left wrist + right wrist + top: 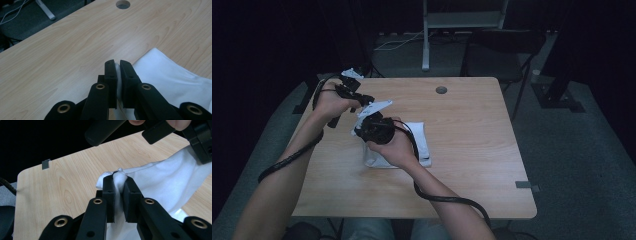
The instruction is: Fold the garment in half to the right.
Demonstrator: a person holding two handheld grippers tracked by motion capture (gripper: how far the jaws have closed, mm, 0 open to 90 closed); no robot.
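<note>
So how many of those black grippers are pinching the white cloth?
2. The left gripper pinches the white cloth at one edge; the right gripper clamps a bunched fold beside it.

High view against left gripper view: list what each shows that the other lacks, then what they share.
High view alone: both forearms, the right gripper, a black chair beyond the table, grey tape near its edge.

Left gripper view alone: the left gripper close up, shut on a fold of the white cloth.

Shared: the wooden table, its round hole and the cloth.
</note>
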